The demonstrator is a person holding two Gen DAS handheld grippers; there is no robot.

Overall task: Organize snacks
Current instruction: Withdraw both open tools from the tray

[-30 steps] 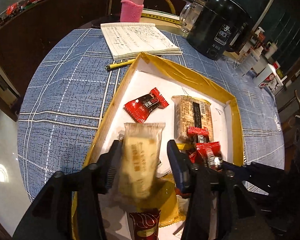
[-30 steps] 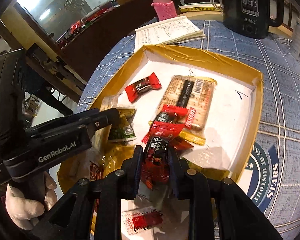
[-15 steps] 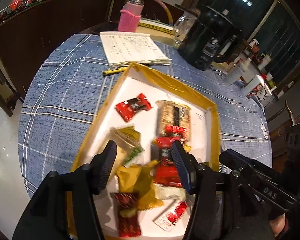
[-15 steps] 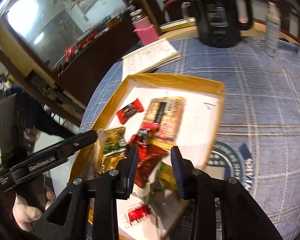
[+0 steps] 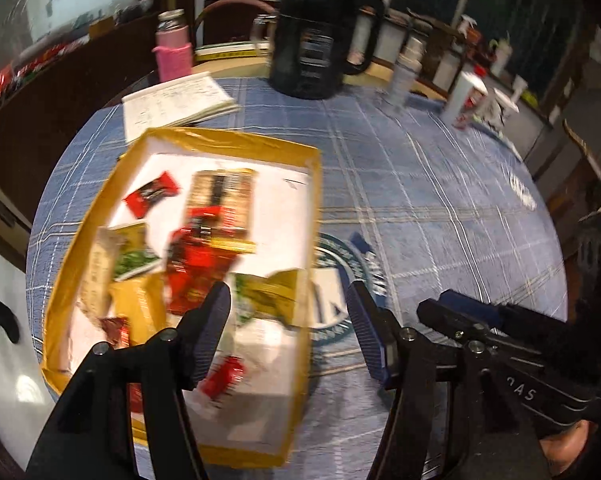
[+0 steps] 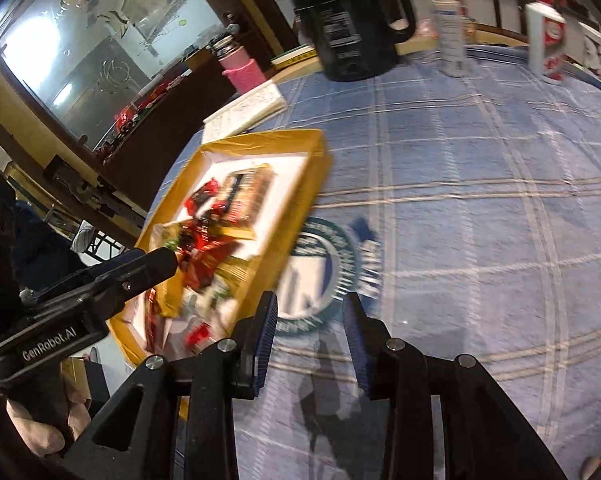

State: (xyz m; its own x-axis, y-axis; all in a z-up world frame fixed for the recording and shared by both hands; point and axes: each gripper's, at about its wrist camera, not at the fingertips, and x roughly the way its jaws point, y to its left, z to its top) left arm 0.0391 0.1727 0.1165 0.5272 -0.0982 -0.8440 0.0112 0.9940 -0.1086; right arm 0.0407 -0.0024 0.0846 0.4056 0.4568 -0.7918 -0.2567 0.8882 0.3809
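Observation:
A yellow-rimmed box (image 5: 236, 142) with a white floor lies on the blue checked tablecloth and holds several snacks: a red candy (image 5: 152, 194), a long tan cracker pack (image 5: 222, 196), red packets (image 5: 198, 260), a green-and-yellow packet (image 5: 272, 290) and a pale bar (image 5: 96, 272). The box also shows in the right wrist view (image 6: 312, 184). My left gripper (image 5: 288, 320) is open and empty above the box's near right part. My right gripper (image 6: 310, 328) is open and empty over the round emblem (image 6: 320, 264) on the cloth, right of the box.
A black kettle (image 5: 314, 40), a pink-sleeved bottle (image 5: 174, 50) and an open notebook (image 5: 176, 102) stand beyond the box. White bottles (image 5: 466, 98) stand at the far right. The table edge curves close on the left.
Both grippers have opened, let go of their snacks into the box and swung right and up. The pale bar and the red packet now lie in the box.

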